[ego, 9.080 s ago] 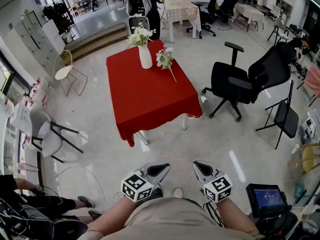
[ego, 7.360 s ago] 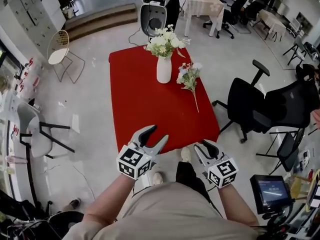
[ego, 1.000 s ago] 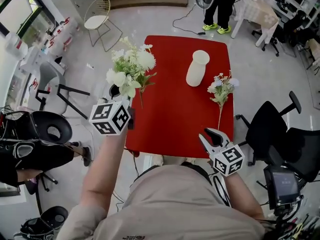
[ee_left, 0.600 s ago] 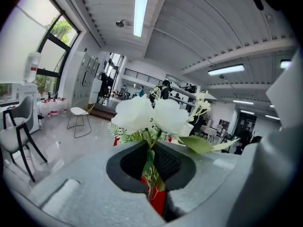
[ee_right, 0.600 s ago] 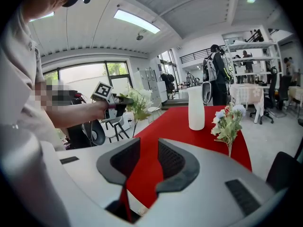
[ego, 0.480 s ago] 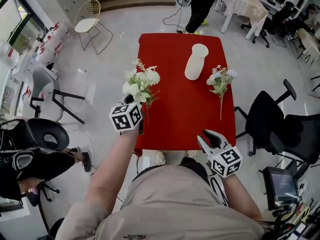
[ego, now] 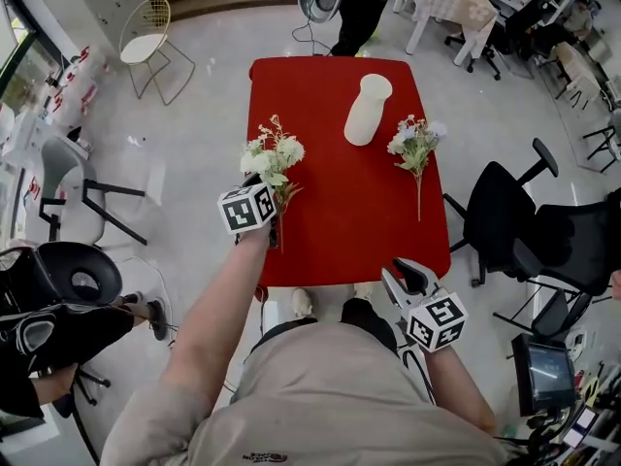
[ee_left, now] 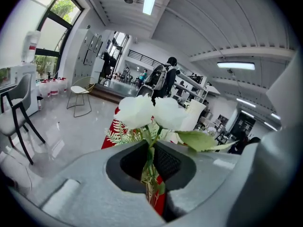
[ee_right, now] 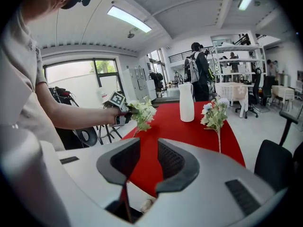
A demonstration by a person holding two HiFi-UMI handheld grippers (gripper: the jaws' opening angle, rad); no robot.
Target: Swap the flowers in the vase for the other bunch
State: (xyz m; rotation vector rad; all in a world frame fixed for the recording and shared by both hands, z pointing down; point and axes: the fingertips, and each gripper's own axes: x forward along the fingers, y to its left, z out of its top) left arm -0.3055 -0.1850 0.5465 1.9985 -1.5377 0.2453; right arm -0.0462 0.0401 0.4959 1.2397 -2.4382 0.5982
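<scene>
2 bunches: white bunch [ego: 272,155], mixed bunch [ego: 414,142]; 1 vase [ego: 368,110]; 1 table [ego: 340,216]; 2 grippers: L gripper [ego: 273,208], R gripper [ego: 408,275]

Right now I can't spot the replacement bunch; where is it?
In the head view the replacement bunch lies on the right side of the red table, just right of the white vase.

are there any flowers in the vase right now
No, the white vase stands empty on the red table, while the left gripper holds the white bunch.
</scene>
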